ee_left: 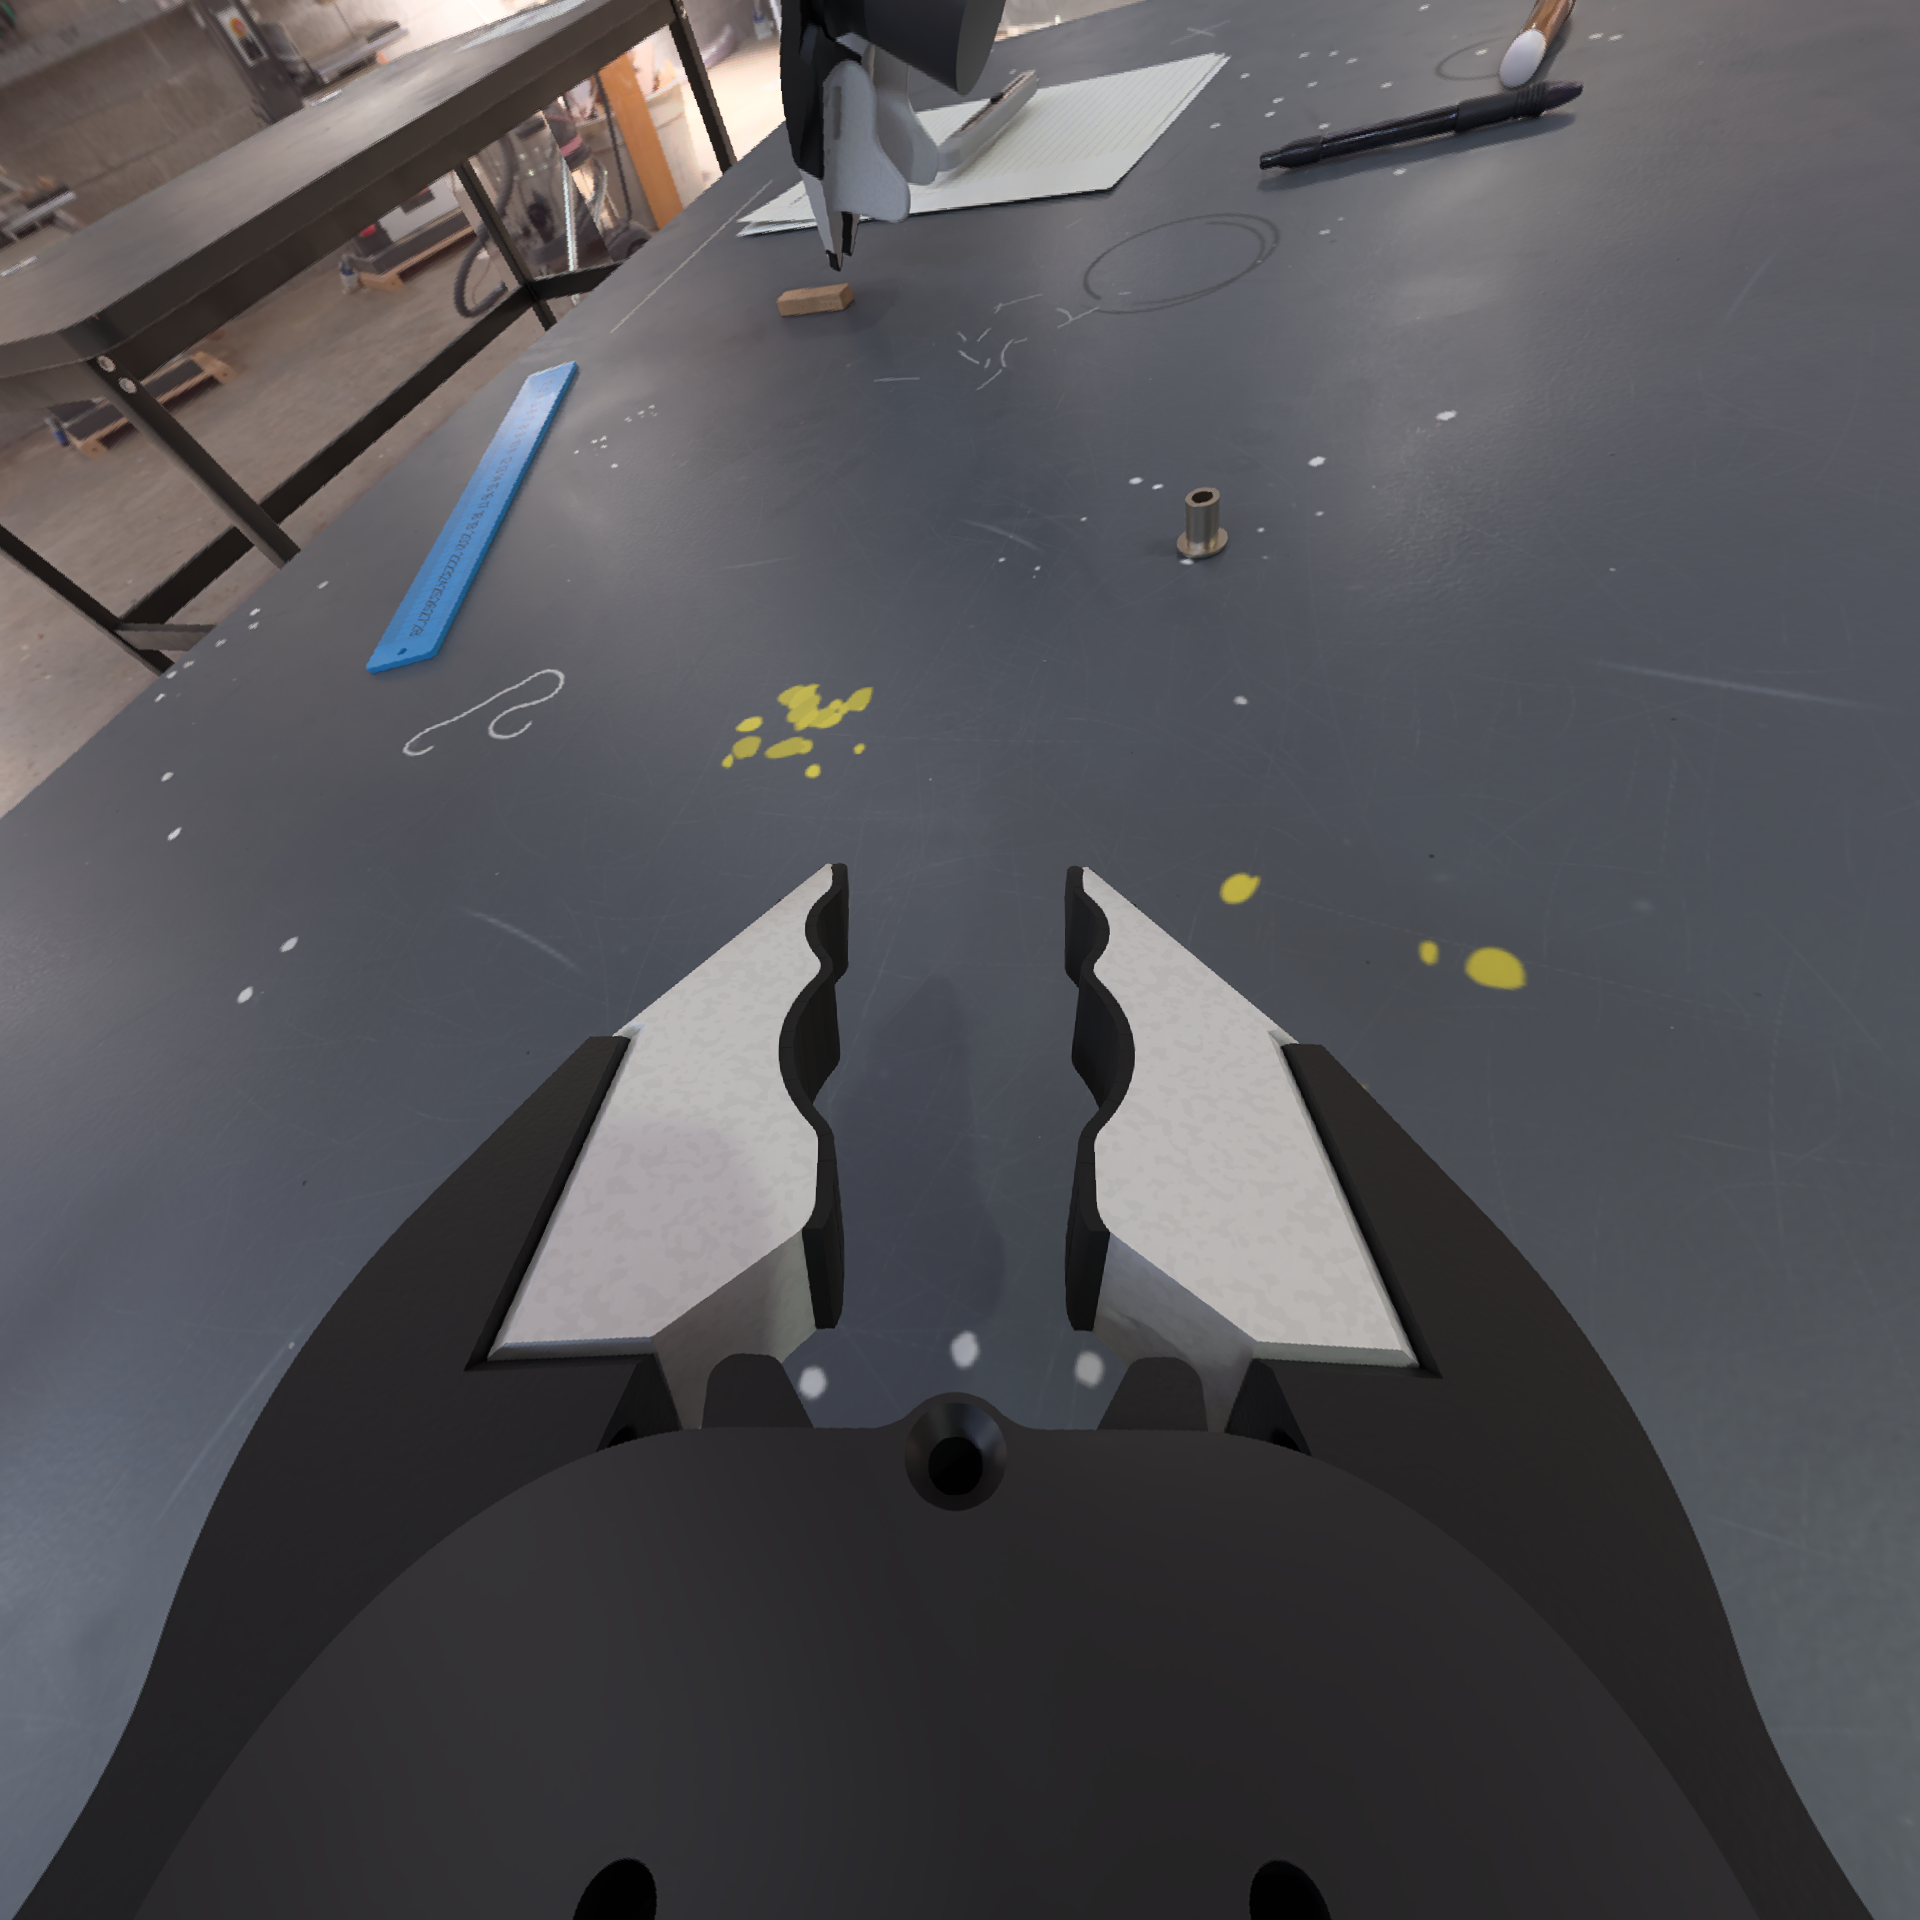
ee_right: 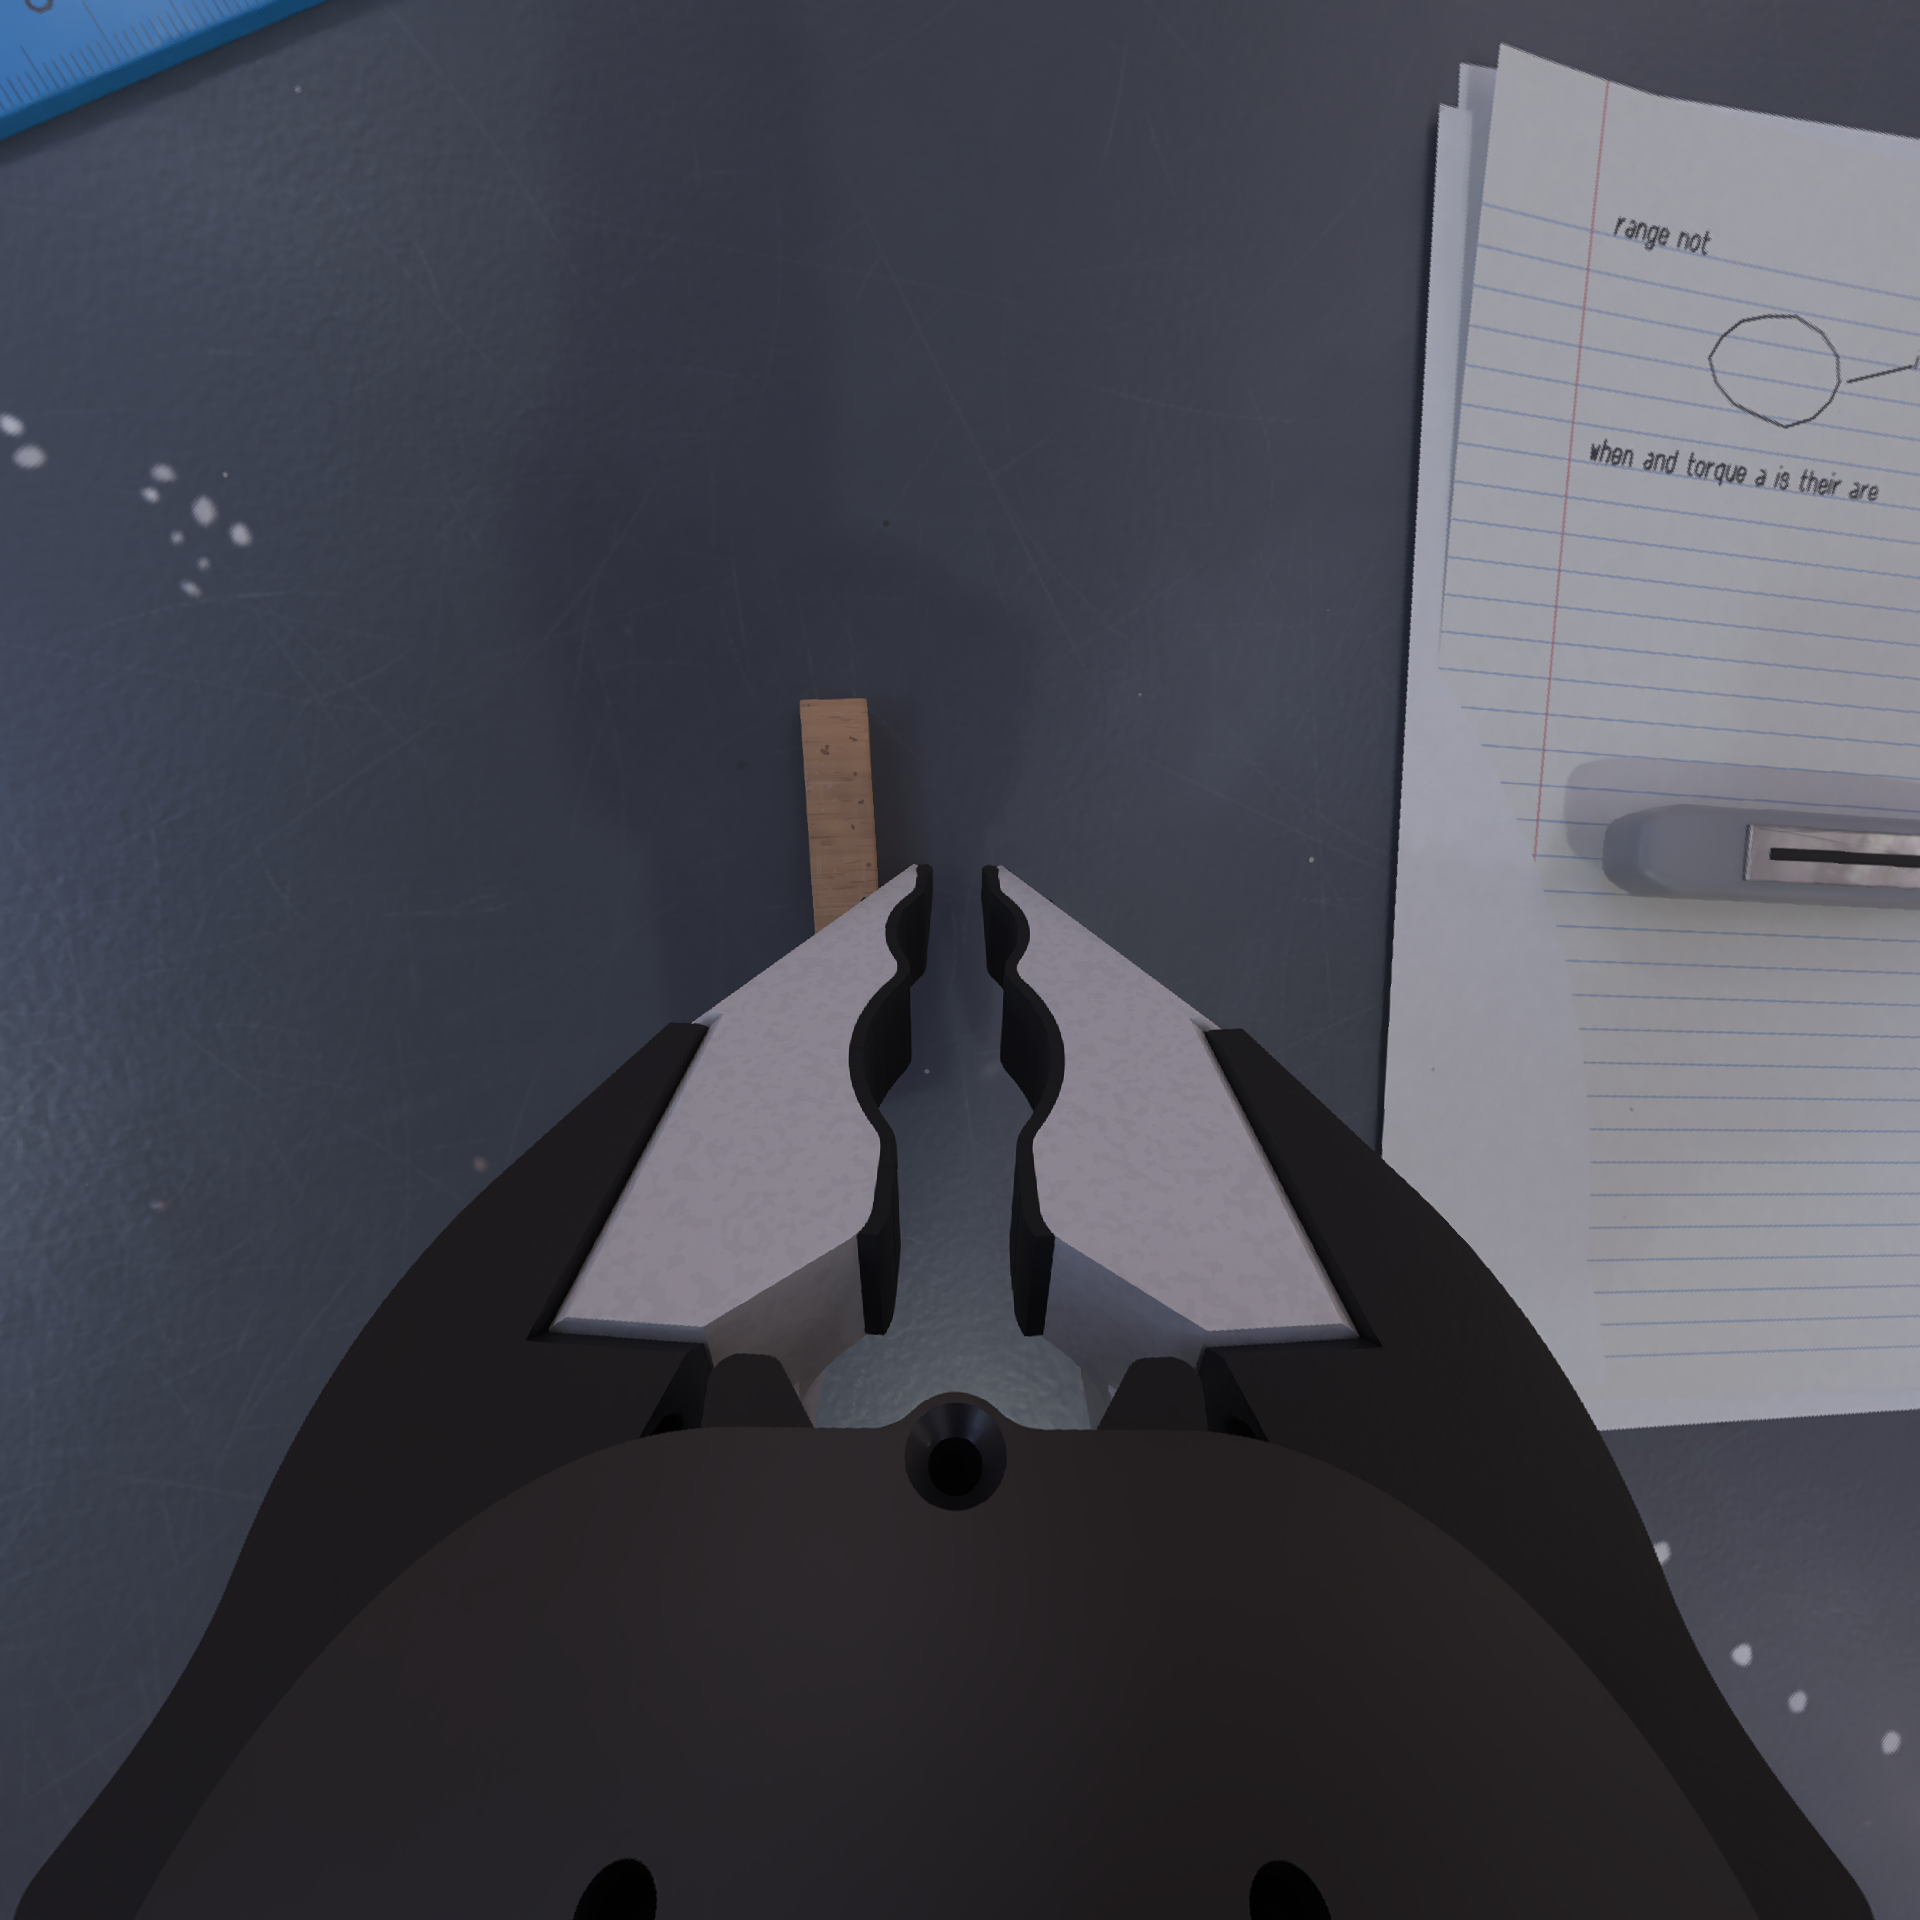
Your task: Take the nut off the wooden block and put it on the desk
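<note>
A small metal nut (ee_left: pixel 1202 523) stands upright on the dark grey desk (ee_left: pixel 1507 727), apart from the wooden block (ee_left: pixel 816 299), which lies flat farther back. My left gripper (ee_left: pixel 956 883) is open and empty, low over the desk, well short of the nut. My right gripper (ee_right: pixel 956 883) points down over the desk, its jaws a narrow gap apart with nothing between them. The block (ee_right: pixel 836 810) lies just beyond its left fingertip, bare on top. The right gripper also shows in the left wrist view (ee_left: pixel 844 249), hovering just above the block.
A blue ruler (ee_left: pixel 473 520) lies near the desk's left edge. A stack of lined paper (ee_right: pixel 1714 1039) with a grey utility knife (ee_right: pixel 1766 852) on it lies right of the block. A black pen (ee_left: pixel 1423 125) lies at the far right. Yellow paint spots (ee_left: pixel 800 722) mark the desk.
</note>
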Tool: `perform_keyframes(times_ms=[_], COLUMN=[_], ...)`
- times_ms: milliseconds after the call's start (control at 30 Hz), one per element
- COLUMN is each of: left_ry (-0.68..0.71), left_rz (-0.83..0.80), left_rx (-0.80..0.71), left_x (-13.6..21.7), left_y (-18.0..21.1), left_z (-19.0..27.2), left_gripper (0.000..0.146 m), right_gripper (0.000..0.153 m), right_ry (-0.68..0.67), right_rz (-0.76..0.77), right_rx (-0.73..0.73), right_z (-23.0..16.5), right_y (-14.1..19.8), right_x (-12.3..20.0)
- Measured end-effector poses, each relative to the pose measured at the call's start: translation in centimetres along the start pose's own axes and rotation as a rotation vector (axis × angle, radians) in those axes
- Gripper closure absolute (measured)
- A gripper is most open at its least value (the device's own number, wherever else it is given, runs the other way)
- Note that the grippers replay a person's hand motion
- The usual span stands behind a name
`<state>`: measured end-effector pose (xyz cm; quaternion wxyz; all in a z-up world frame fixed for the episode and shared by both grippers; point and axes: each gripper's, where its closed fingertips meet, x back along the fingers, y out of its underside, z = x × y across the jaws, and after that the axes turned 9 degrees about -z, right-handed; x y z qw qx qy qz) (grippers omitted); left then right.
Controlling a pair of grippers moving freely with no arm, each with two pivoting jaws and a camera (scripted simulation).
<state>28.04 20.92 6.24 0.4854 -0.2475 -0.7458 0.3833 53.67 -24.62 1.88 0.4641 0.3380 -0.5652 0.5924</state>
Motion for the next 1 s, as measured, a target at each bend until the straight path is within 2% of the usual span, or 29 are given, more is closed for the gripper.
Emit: perform_keyframes(times_ms=[433,533,633,700,733,800,900,1000], left_ry=[-0.004,-0.004,-0.004,-0.003,-0.004,-0.006,-0.016,-0.029], left_rz=[-0.008,-0.009,-0.009,-0.011,-0.012,-0.015,-0.022,-0.032], left_rx=[-0.011,-0.01,-0.012,-0.013,-0.014,-0.019,-0.032,-0.057], left_x=[0.0,0.0,-0.1,-0.1,-0.1,-0.2,-0.3,-0.4], left_y=[0.1,0.2,0.2,0.2,0.2,0.2,0.3,0.4], left_z=[0.1,0.1,0.1,0.1,0.1,0.2,0.3,0.5], left_gripper=[0.104,0.104,0.104,0.104,0.104,0.104,0.104,0.104], right_gripper=[0.146,0.146,0.145,0.145,0.145,0.145,0.145,0.145], right_ry=[-0.01,-0.097,-0.249,-0.358,-0.419,-0.508,-0.482,-0.486], right_rz=[0.036,0.143,0.373,0.48,0.484,0.434,0.29,0.218], right_rx=[-0.011,0.052,0.268,0.481,0.601,0.826,1.032,1.062], right_z=[-0.2,-2.5,-8.2,-13.1,-15.7,-19.9,-23.1,-24.2], right_y=[-0.6,-1.5,-0.6,3.2,6.3,13.1,21.8,26.0], right_x=[0.3,4.4,12.8,18.1,19.9,21.0,18.2,14.9])
